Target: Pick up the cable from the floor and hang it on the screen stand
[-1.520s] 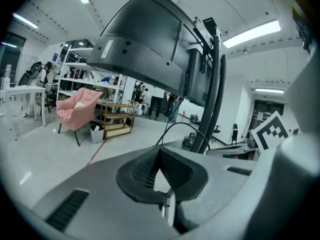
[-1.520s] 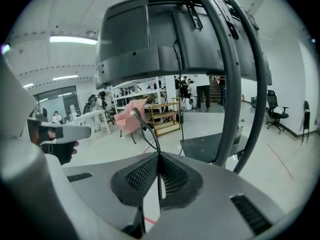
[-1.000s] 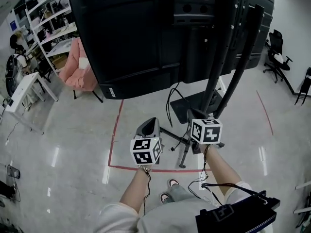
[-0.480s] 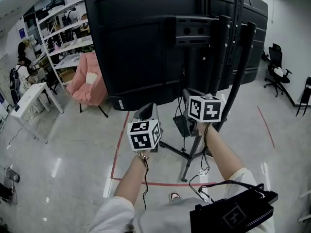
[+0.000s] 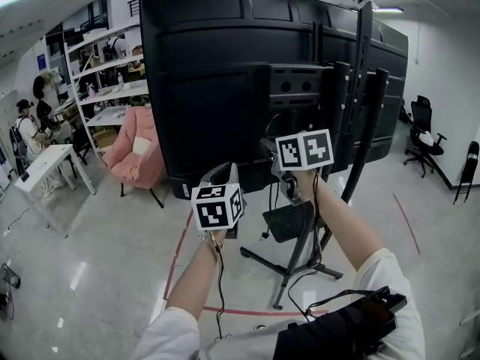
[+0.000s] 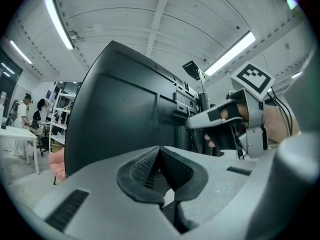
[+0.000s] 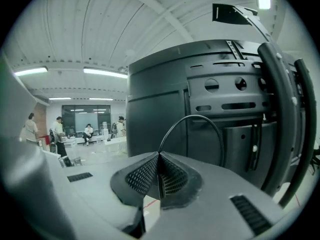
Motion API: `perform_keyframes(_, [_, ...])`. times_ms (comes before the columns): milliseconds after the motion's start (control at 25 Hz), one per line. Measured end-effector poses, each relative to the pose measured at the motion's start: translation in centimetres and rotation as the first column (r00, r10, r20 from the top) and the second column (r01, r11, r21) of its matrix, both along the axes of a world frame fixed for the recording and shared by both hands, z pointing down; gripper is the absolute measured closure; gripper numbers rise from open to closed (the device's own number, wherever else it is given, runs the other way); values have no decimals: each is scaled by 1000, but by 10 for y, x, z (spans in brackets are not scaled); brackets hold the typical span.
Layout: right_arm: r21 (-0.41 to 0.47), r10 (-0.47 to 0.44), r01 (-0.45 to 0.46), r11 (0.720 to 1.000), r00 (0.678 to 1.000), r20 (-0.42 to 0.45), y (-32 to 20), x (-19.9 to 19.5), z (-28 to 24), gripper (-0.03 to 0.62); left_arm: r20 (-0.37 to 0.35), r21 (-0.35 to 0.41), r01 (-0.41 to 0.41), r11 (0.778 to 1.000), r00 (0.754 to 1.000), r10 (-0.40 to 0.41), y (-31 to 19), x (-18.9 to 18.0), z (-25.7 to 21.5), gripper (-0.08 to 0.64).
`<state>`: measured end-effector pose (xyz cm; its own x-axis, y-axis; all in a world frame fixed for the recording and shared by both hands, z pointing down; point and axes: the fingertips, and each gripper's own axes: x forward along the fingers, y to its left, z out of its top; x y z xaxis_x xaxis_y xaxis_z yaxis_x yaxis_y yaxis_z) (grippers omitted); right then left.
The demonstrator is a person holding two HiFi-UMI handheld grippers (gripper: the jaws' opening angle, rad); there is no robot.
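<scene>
The right gripper [image 7: 159, 170] is clamping the cable [image 7: 197, 117], which is arching in a loop just in front of the stand [image 7: 282, 114]. It is looking light and springy, so gripping near the loop should suit draping. The left gripper [image 6: 160, 166] is sitting closed and empty.

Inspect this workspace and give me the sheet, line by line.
Surface: glossy grey floor, red tape line.
Job's things: thin black cable held up, arcing before the black screen stand; not visibly hung.
Clutter: pink armchair, white table.
Grippers: right gripper fingers shut on the cable; left gripper shut, empty.
Cables: black gripper cords along the arms.
Surroundings: white shelves, people at left, black office chair.
</scene>
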<state>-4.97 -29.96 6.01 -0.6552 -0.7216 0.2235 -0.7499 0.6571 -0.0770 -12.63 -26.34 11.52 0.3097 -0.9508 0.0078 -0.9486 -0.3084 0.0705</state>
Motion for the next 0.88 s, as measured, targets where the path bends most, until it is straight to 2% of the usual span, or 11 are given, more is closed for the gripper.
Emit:
perform_keyframes(240, [-68, -153, 153, 986, 988, 6, -6, -39, -29, 571, -18, 6, 34, 999, 999, -34, -13, -12, -11, 557])
perform_keyframes(520, [-96, -288, 281, 955, 955, -68, -14, -80, -68, 571, -29, 32, 71, 997, 997, -70, -24, -23, -30, 557])
perform_keyframes(600, [-72, -288, 281, 957, 951, -113, -19, -82, -87, 571, -34, 37, 79, 996, 996, -78, -27, -26, -35, 557])
perform_keyframes(720, [-8, -239, 240, 971, 958, -158, -28, -73, -121, 571, -33, 51, 78, 996, 997, -77, -31, -25, -49, 557])
perform_keyframes(880, [49, -168, 176, 983, 976, -136, -35, -49, -159, 571, -49, 66, 43, 997, 998, -40, -36, -14, -82, 557])
